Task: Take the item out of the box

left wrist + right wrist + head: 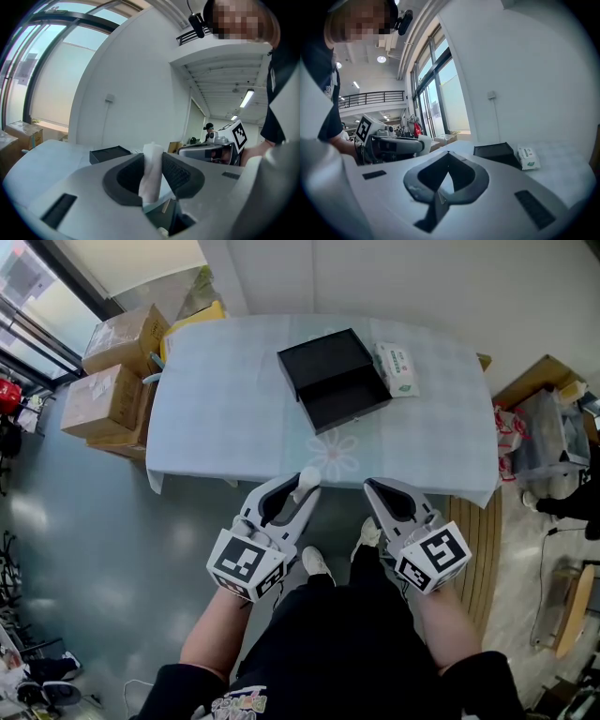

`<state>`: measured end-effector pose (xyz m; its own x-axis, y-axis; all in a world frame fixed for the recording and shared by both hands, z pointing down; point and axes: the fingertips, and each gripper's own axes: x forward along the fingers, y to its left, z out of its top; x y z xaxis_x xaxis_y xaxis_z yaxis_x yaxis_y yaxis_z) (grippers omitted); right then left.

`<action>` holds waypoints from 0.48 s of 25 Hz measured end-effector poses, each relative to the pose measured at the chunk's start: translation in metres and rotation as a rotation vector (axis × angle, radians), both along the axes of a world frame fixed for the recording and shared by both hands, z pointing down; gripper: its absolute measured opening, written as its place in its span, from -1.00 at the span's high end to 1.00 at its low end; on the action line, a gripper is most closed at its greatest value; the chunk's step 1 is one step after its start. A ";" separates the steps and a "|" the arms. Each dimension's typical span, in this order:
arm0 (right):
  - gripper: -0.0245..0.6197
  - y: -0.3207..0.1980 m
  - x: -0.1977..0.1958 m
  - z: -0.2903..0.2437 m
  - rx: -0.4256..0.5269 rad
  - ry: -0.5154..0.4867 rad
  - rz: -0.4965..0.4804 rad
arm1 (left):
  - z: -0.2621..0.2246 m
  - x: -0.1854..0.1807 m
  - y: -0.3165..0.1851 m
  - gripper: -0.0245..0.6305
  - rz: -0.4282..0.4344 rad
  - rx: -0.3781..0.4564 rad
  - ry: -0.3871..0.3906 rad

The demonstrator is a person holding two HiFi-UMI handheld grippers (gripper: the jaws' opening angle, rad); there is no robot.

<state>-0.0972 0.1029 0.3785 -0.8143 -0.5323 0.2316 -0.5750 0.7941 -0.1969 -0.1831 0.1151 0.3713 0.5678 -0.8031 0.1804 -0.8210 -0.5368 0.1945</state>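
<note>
**Left hand-held gripper** [304, 489]: jaws closed on the item [151, 174], a white, crumpled strip that looks like tissue or thin cloth. The item stands upright between the pads, with its top clear of the tips.

**Right hand-held gripper** [447, 158]: jaws together, tips meeting, nothing between them.

**Location:** the item is off the surface [216, 418], held short of its near edge and well apart from the box [333, 378]. The box lies open on the surface with a wipes pack [397, 367] just beside it. No contents show inside the box.

**Handling (judged):**
- The item is probably light, soft and easily crushed or torn.
- It is unlikely to slip against the textured pads.
- It will probably sag if held by one end, so grip it at mid-length with moderate pressure.

**Task status (judged):** the removal step appears complete.
</note>
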 end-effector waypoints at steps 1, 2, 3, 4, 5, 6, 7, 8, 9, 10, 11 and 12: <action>0.90 0.000 0.001 0.000 0.000 -0.001 0.003 | 0.000 0.000 0.000 0.54 0.002 0.001 0.000; 0.90 0.000 0.001 0.001 -0.001 -0.001 0.005 | 0.000 0.001 0.000 0.55 0.004 0.001 -0.001; 0.90 0.000 0.001 0.002 -0.001 -0.001 0.006 | 0.001 0.001 -0.001 0.54 0.005 0.000 -0.001; 0.90 0.000 0.001 0.003 -0.002 0.000 0.006 | 0.002 0.000 -0.001 0.55 0.005 0.000 -0.001; 0.90 0.000 0.000 0.004 -0.003 -0.001 0.006 | 0.004 0.000 0.000 0.55 0.004 -0.001 0.000; 0.90 0.001 0.000 0.006 -0.004 -0.001 0.006 | 0.005 0.000 0.000 0.54 0.004 -0.002 -0.001; 0.90 0.002 0.000 0.007 -0.004 -0.002 0.006 | 0.006 -0.001 0.001 0.54 0.005 -0.003 -0.002; 0.90 0.003 -0.001 0.007 -0.005 -0.002 0.006 | 0.006 -0.001 0.003 0.55 0.005 -0.004 -0.003; 0.90 0.004 -0.002 0.007 -0.005 -0.003 0.006 | 0.006 -0.002 0.004 0.54 0.006 -0.005 -0.005; 0.90 0.005 -0.002 0.007 -0.004 -0.004 0.005 | 0.006 -0.002 0.005 0.54 0.006 -0.005 -0.007; 0.90 0.005 -0.003 0.006 -0.004 -0.004 0.004 | 0.005 -0.002 0.006 0.55 0.006 -0.004 -0.008; 0.90 0.006 -0.003 0.005 -0.003 -0.005 0.003 | 0.004 -0.003 0.007 0.55 0.005 -0.004 -0.009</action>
<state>-0.1004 0.1089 0.3835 -0.8141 -0.5337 0.2289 -0.5761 0.7920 -0.2023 -0.1857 0.1217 0.3751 0.5702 -0.7996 0.1884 -0.8200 -0.5402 0.1890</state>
